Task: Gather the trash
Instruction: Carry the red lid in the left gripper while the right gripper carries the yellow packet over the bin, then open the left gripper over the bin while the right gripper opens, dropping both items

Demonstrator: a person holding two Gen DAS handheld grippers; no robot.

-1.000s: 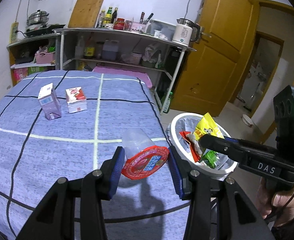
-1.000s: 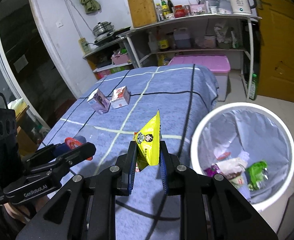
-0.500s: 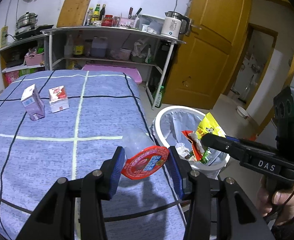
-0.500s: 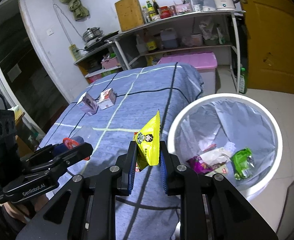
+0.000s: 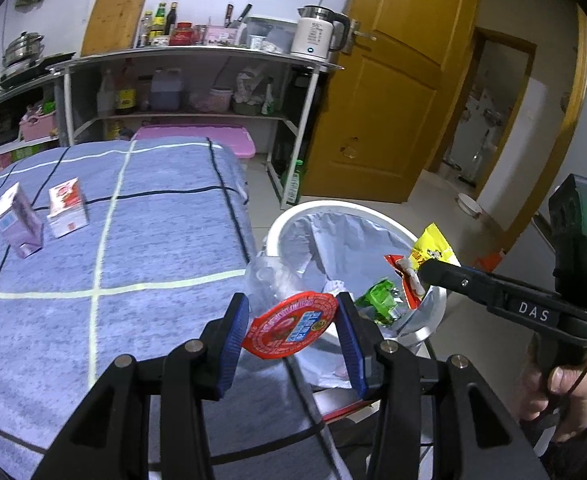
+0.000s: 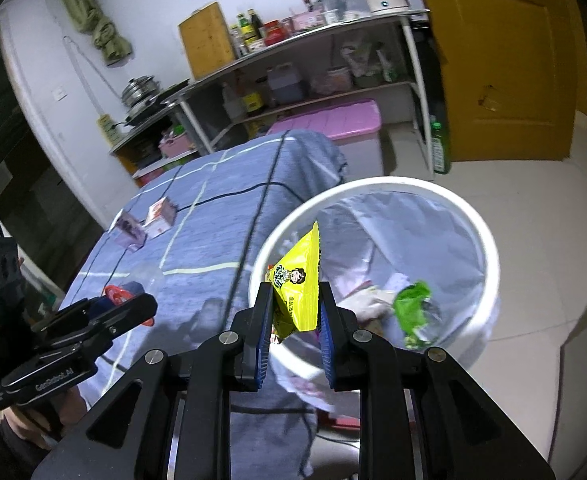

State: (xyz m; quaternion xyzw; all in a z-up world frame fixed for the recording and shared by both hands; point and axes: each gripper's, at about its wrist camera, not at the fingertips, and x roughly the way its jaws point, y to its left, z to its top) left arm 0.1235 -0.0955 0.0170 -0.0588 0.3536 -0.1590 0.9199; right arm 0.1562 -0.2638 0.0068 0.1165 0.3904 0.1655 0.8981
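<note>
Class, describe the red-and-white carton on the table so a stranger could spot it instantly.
Start at the blue checked tablecloth covering the table. Near its far left side two small cartons stand side by side. The red-and-white carton is the right-hand one, beside the purple carton, and its red top sets it apart.

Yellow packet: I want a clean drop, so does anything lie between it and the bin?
No. In the right wrist view the yellow packet, shut in the right claw, hangs over the bin opening, nothing between.
</note>
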